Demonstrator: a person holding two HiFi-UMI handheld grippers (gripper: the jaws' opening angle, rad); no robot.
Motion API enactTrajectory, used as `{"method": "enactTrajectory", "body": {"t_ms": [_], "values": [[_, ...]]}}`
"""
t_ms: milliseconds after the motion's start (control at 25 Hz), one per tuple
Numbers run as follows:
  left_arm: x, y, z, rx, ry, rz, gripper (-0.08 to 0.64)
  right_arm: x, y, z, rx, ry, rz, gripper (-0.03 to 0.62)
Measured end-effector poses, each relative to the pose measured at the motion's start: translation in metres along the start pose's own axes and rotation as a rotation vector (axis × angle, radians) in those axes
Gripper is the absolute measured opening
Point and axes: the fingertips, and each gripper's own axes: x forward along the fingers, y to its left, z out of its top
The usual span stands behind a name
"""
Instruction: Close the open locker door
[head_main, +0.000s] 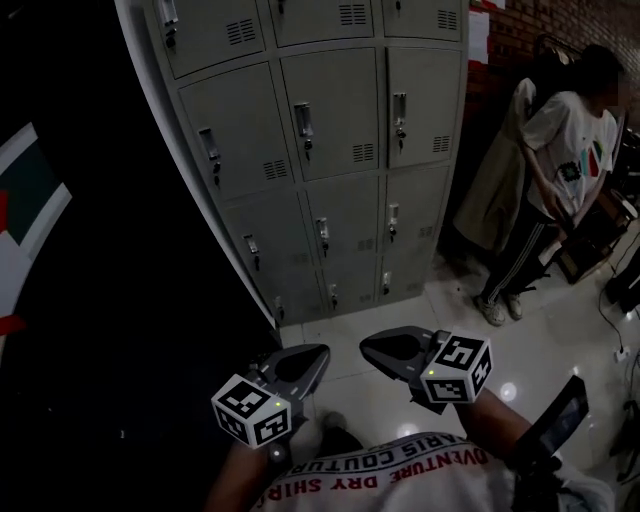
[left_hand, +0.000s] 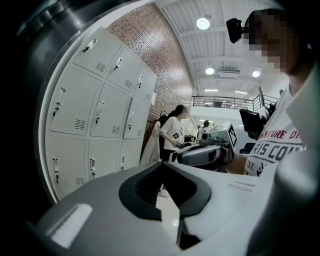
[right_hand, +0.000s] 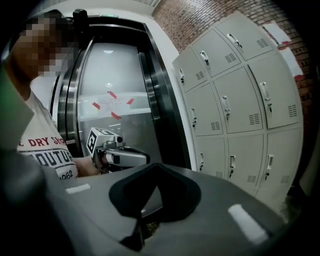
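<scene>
A grey bank of lockers (head_main: 330, 150) stands ahead on the tiled floor. Every door I can see on it lies flush, and none stands open. The same lockers (left_hand: 95, 120) fill the left of the left gripper view, and the lockers (right_hand: 240, 95) fill the right of the right gripper view. My left gripper (head_main: 300, 365) and right gripper (head_main: 385, 350) are held low near my torso, well short of the lockers, tips pointing toward each other. Both have their jaws together with nothing between them. The left gripper (left_hand: 165, 187) sees the right gripper (left_hand: 205, 152) across from it.
A person in a white T-shirt (head_main: 560, 190) stands to the right of the lockers. A dark wall panel (head_main: 100, 300) runs along the left. A steel lift door (right_hand: 115, 100) with red tape marks is behind me. Cables (head_main: 620, 320) lie on the glossy floor (head_main: 540, 360) at far right.
</scene>
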Motion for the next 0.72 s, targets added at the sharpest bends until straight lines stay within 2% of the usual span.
{"method": "enactTrajectory", "body": {"t_ms": [120,280,720], "values": [[-0.007,-0.034,-0.003,0.002,0.012,-0.028,0.005,-0.019,0.02,-0.001,0.017,-0.012,0.007,-0.008],[-0.013,-0.056,-0.005,0.033,0.026,-0.022,0.005,-0.032,0.036,0.001,0.007,-0.034,0.003,-0.008],[-0.02,-0.077,0.001,0.039,0.017,-0.036,0.005,-0.041,0.059,0.001,-0.02,-0.022,0.002,-0.008]]}}
